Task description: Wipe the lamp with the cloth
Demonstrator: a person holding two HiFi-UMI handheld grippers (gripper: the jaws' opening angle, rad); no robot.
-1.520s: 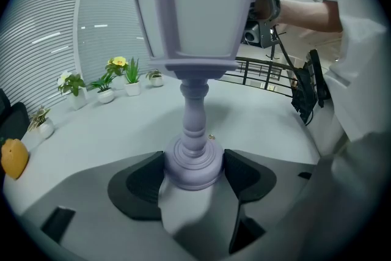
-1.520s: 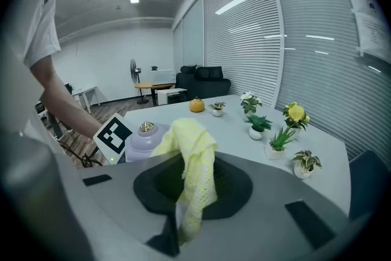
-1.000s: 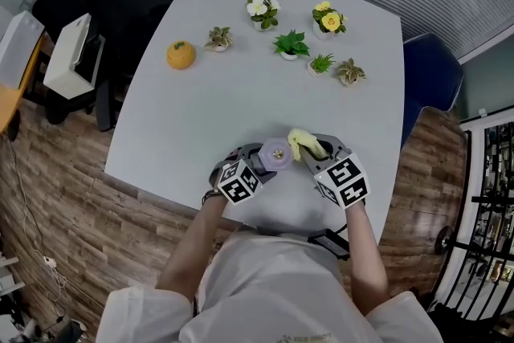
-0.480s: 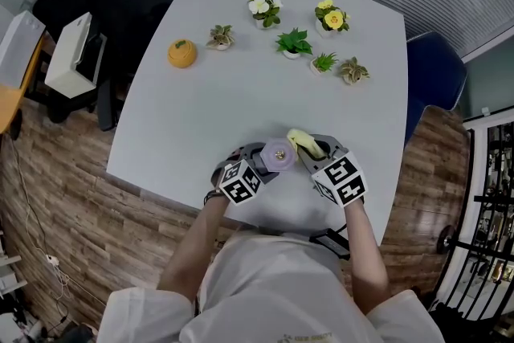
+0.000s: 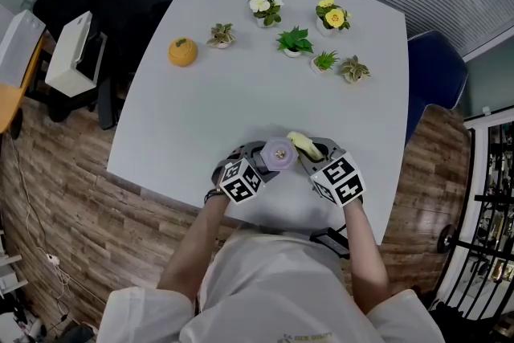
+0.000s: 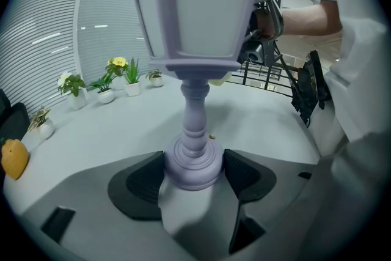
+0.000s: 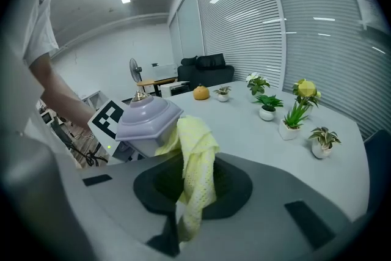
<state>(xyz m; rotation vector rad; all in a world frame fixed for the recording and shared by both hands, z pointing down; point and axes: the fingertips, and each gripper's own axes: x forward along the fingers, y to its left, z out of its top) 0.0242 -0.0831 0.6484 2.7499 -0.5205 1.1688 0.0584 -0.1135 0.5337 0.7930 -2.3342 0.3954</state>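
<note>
left gripper (image 6: 194, 175) clamping lamp (image 6: 194, 40) base between its jaws | right gripper (image 7: 194, 189) pinching yellow cloth (image 7: 197, 156), cloth lying against lamp's hood just ahead | grey table (image 5: 241, 92) spreading beneath | potted plants (image 5: 293, 42), slatted blinds (image 7: 256, 21) standing beyond

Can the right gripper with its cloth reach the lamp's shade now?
Probably yes: the cloth in the right gripper seems to lie against the shade of the lamp, nothing stands between, and the left gripper holds the base.

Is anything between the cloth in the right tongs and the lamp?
Nothing visible. The cloth, clamped in the right tongs, lies against the top of the lamp; the left tongs grip its base.
</note>
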